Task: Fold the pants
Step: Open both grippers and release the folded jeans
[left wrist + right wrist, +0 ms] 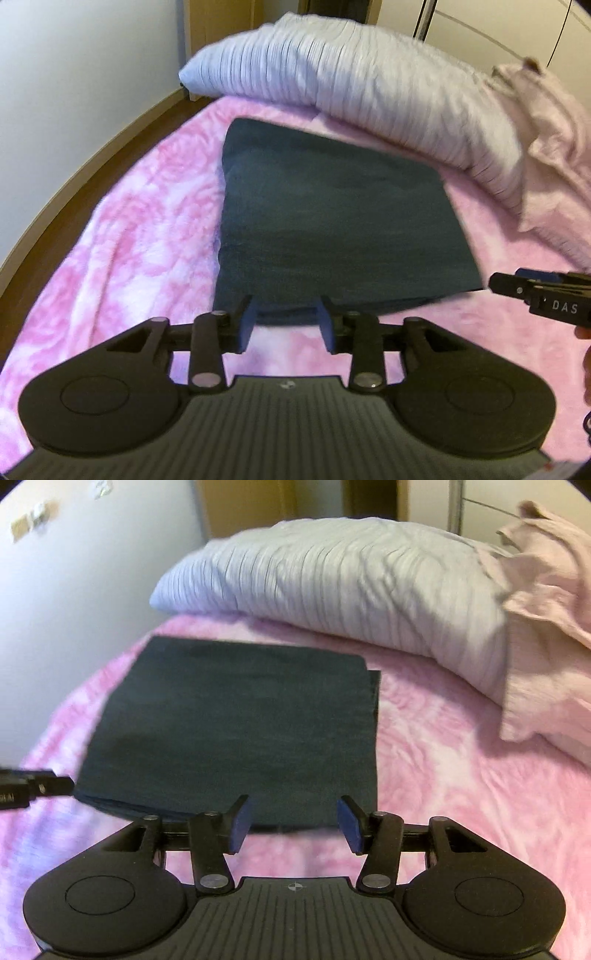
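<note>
Lying flat on the pink blanket point(443, 775) in front of you are the pants point(236, 731), dark teal and folded into a neat rectangle with layered edges showing along the near side and at the far right corner. Your left gripper point(287, 325) hangs above the near edge of that rectangle with its blue pads point(248, 325) parted and nothing between them, only blanket and the fold's edge showing through the gap. Your right gripper point(293, 823) sits over the same near edge further to the right, jaws spread a little wider and likewise empty. Each tool's tip shows at the side of the other's view, near the bottom corners of the pants. Behind the pants, a striped grey pillow point(332, 590) rests across the bed, with a pale pink pillow point(546, 635) just beside it on the right.
</note>
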Available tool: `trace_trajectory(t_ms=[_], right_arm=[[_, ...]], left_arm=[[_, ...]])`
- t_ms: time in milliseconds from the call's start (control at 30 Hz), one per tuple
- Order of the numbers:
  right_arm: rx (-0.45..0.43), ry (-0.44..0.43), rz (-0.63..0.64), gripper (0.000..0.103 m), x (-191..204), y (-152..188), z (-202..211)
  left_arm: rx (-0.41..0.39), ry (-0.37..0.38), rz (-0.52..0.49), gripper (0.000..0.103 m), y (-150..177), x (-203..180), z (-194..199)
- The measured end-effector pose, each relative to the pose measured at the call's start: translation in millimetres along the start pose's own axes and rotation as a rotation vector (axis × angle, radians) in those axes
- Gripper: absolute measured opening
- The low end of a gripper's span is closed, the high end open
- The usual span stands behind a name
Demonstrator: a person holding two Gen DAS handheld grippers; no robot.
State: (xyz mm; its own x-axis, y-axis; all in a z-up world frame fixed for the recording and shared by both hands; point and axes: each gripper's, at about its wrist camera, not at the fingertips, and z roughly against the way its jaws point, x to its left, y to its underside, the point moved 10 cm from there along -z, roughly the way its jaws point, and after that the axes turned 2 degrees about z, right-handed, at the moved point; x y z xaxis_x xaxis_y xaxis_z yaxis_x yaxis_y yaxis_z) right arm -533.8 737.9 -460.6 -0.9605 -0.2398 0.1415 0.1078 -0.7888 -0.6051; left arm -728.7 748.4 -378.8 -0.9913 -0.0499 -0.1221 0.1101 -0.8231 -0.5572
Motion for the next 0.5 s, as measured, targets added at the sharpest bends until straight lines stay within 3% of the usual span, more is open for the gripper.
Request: trace_trajectory(t_ms=[133, 267, 500], right_arm=[[-0.036, -0.037, -0.06, 0.054, 9, -13, 64], [-0.078, -0.041, -0.083, 0.066, 21, -24, 131], [-0.078, -0.052, -0.03, 0.069, 51, -23, 214]], left_arm=[[0.008, 0.014, -0.004, 0.045, -2, -20, 62], [-0.018, -0.003, -0.017, 0.054, -7, -36, 121], [-0.049, -0.005, -0.034, 0.065, -9, -55, 206]])
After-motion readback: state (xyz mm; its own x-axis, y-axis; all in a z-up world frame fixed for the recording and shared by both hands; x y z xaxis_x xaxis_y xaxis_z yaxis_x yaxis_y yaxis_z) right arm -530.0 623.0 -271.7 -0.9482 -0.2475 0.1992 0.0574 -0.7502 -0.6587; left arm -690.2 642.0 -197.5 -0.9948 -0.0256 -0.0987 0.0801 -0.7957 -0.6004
